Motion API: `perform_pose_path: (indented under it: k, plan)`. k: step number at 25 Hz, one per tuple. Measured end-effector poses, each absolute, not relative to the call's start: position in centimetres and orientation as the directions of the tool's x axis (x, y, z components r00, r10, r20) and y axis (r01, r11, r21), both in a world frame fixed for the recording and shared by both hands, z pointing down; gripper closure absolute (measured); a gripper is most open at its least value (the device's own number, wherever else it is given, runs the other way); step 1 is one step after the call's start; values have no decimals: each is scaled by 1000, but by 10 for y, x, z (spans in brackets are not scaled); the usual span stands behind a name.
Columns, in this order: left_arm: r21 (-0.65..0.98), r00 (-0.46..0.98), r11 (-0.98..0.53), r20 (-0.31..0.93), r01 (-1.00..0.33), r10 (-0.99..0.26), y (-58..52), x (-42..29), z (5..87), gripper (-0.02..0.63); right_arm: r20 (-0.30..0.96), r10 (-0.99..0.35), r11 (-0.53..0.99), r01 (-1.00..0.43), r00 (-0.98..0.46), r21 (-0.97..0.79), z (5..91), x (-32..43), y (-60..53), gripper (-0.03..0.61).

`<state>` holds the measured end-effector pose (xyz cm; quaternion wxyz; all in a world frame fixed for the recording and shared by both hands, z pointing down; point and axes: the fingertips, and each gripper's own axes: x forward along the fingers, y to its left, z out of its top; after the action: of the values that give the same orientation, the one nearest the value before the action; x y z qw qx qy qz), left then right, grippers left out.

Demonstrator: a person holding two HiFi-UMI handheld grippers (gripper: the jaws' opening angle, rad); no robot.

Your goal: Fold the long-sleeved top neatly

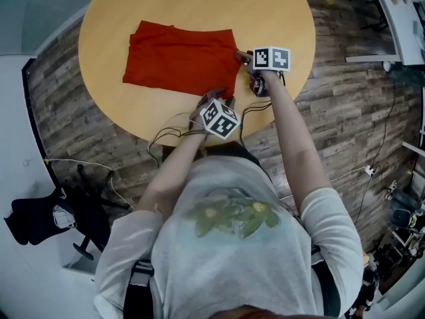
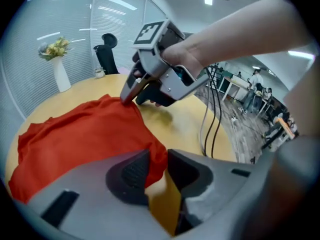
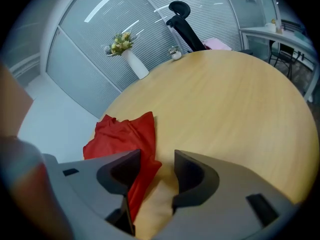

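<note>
On the round tabletop (image 1: 279,18) the red top (image 1: 179,55) lies spread as a rough rectangle, already partly folded by the look of it, and you've got both tools at its near right edge. Your left gripper (image 2: 157,164) has its jaws about halfway apart with the near corner of the cloth sitting in the gap, but there's bare wood showing beside it, so I'd say it isn't pinched yet. Your right gripper (image 3: 156,171) is at the farther corner of that same edge, jaws wide, cloth edge just inside the left one, nothing gripped. My take: slide both a bit deeper so you catch every layer, not just the top one, close them together, then lift evenly and carry the edge across, keeping it taut between the two so the fold lands straight and the corners match. If one side grabs only a single layer you'll probably drag the stack crooked. As for writing, nothing readable: no tag or logo shows on the top, and the marker cubes (image 1: 271,58) only carry black-and-white square patterns.
</note>
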<state>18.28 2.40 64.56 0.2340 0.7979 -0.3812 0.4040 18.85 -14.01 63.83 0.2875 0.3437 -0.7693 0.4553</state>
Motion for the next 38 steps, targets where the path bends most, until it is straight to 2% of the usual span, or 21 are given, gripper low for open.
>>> perform_pose_path:
  k: [2,5,12,19,21,24,38]
  plan:
    - [146,422,-566,817,-811,-393,23,179,639,529,757,-260,354,-789,-600,-503,638,189,-140,359]
    - [336,527,-467,762,-818,-375,19,172,618,535,738,-242,312,-771,-629,-555,636,189,-140,359]
    - [649,664,-224,579,-727,-474,8,134,568,540,616,-157,97,-633,-772,-768,629,172,-126,359]
    - [696,688,-215,520,-685,-506,2,120,546,540,554,-161,-64,-552,-817,-831,633,158,-125,362]
    - [697,692,-221,517,-682,-504,2,118,546,540,557,-178,-61,-556,-811,-829,630,157,-126,455]
    - [706,709,-238,502,-667,-495,1,113,543,540,602,-188,35,-618,-776,-785,620,154,-128,497]
    - [822,812,-278,327,-496,-484,16,37,492,540,532,-345,56,-583,-773,-810,524,86,-129,503]
